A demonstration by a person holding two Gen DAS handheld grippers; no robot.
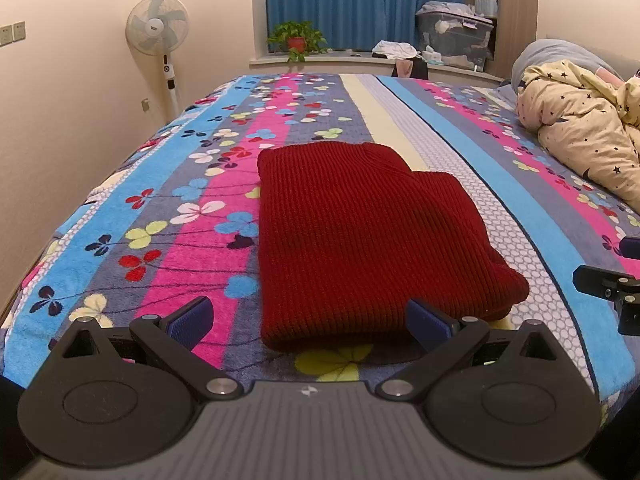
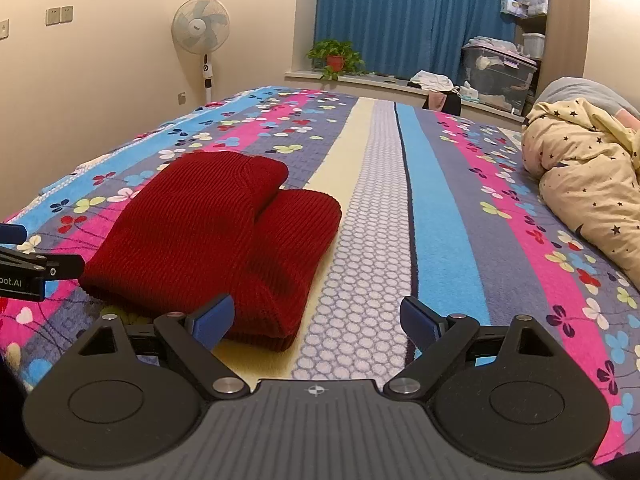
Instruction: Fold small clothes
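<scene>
Red knit garment (image 1: 360, 240): I see it folded into a thick rectangle, flat on the bed, filling the centre of the left wrist frame; in the right wrist frame it sits left of centre (image 2: 216, 236).
Fold detail: a narrower top layer lies over a wider lower one, which sticks out on the right side.
Left claw (image 1: 314, 320): my fingers are spread wide apart, holding nothing. The blue pads (image 1: 192, 320) sit low in the frame, either side of the garment's near edge; whether they touch it, I cannot tell.
Right claw (image 2: 316, 320): also spread wide and empty, low in its frame. Its left pad overlaps the garment's near right corner in the picture; the right pad is over bare bedspread.
Bedspread (image 2: 440, 200): striped blue, pink, grey and cream, with a clover print.
Star-print quilt (image 1: 580, 136): bunched at the right edge of the frame, well apart from the garment.
Background: a standing fan (image 1: 158, 26) upper left, blue curtain (image 1: 352, 0) and potted plant (image 1: 298, 38) at top centre.
</scene>
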